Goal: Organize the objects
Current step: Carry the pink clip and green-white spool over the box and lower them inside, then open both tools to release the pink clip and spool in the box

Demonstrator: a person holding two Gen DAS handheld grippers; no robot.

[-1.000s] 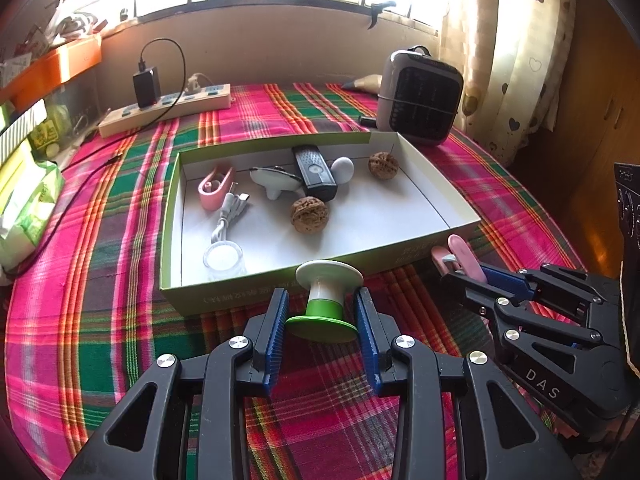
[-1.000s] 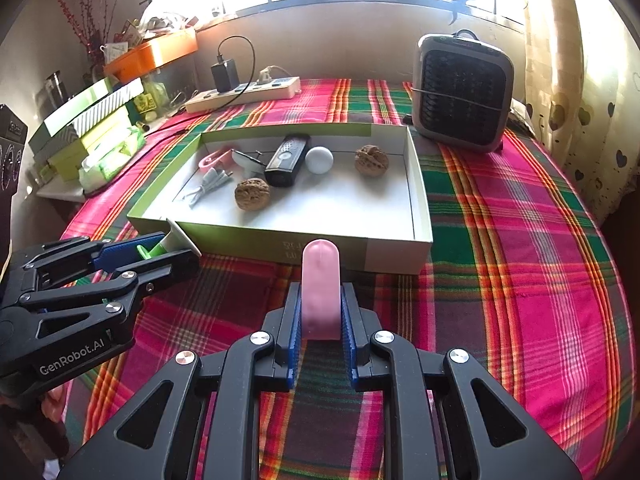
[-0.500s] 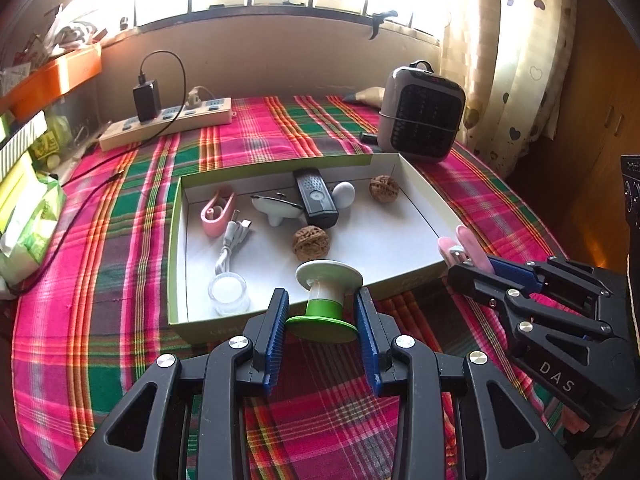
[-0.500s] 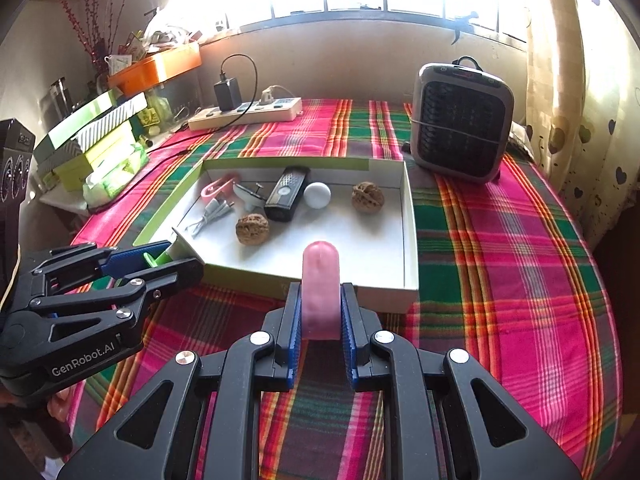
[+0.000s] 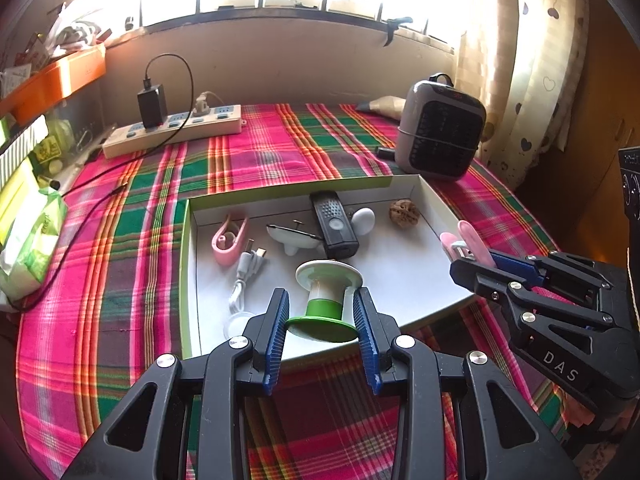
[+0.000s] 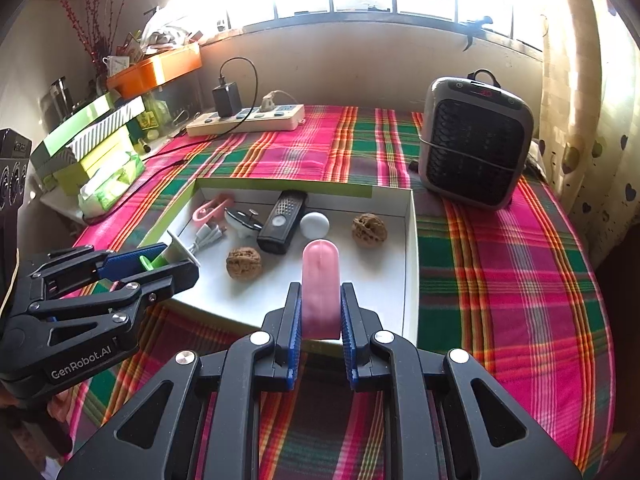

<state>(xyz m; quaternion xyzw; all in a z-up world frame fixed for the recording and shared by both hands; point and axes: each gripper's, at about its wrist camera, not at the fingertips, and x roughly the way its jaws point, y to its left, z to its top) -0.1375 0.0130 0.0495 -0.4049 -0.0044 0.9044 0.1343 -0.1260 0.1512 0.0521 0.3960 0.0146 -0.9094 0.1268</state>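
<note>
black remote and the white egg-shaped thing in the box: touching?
Cannot tell. In the right wrist view the black remote and white egg-shaped thing look barely apart; in the left wrist view the remote overlaps it, hiding any gap.

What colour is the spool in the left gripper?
Green base, white top: the small plastic spool, clearest in the left wrist view.

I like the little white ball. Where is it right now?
In the right wrist view, the white ball lies inside the box, toward the back, between the black remote and a walnut.
</note>
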